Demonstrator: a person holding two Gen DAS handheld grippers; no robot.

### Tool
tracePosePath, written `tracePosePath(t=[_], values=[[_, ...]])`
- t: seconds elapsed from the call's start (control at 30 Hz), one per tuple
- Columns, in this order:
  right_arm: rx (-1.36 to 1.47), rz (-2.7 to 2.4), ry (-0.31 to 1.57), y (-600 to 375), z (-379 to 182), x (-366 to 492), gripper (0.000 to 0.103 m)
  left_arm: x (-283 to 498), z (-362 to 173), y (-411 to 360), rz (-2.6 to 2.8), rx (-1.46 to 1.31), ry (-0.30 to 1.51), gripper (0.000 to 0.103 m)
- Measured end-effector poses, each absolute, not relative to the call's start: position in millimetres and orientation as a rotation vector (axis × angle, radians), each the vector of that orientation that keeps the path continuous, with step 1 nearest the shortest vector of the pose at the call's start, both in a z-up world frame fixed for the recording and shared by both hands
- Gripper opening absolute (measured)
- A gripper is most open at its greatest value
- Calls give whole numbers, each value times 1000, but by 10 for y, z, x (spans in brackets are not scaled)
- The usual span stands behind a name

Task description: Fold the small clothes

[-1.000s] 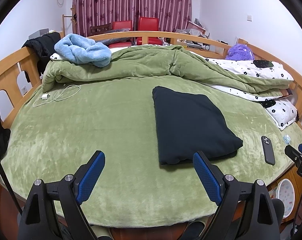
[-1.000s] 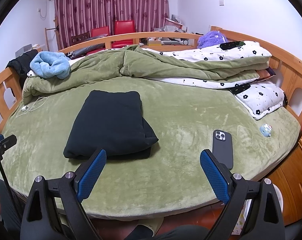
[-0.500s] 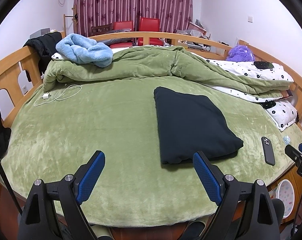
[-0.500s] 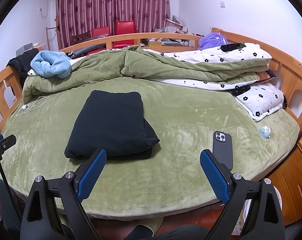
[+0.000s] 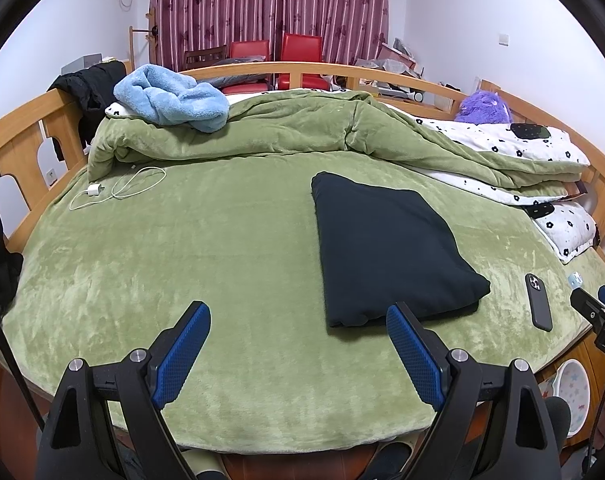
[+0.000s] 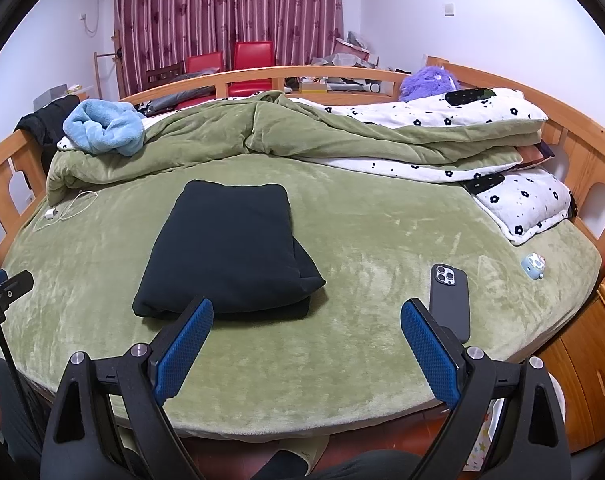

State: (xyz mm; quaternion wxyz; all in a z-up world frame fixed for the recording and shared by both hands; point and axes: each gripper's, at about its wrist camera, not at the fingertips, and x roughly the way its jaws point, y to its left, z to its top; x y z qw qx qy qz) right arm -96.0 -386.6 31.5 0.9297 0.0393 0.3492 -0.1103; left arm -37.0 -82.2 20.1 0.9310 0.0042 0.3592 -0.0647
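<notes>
A dark garment [image 5: 386, 244] [image 6: 230, 248] lies folded into a neat rectangle on the green bed cover [image 5: 182, 264] [image 6: 362, 248]. My left gripper [image 5: 298, 316] hangs open above the bed's near edge, with the garment's near end just beyond its right finger. Open too, my right gripper [image 6: 306, 312] hovers at the near edge; its left finger stands in front of the garment's near end. Nothing is between either pair of fingers.
A dark phone [image 5: 538, 302] [image 6: 450, 300] lies right of the garment. A white charger and cable [image 5: 118, 188] rest at the left, a small blue case [image 6: 533, 266] at the right. A bunched quilt [image 5: 302, 132], blue towel [image 5: 170, 102] and pillows fill the far side inside the wooden rail.
</notes>
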Motion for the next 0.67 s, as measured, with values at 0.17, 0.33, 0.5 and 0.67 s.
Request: tracePosePath(t=[0.17,0.33,0.5,0.67], values=[[81,-226,715,-3857,311,-951,94,-366,202,-810,-133,7,734,90],[81,-225,715,-3855,310,-953,94,-365,202,-812,-132,7,733,90],[80,-225,714,-3851,310,-947,94,-365,202,-807,-131,6,734,90],[82,-226,715,-3851,309,-949,94,-353,204,-818,-130,8,733,90]])
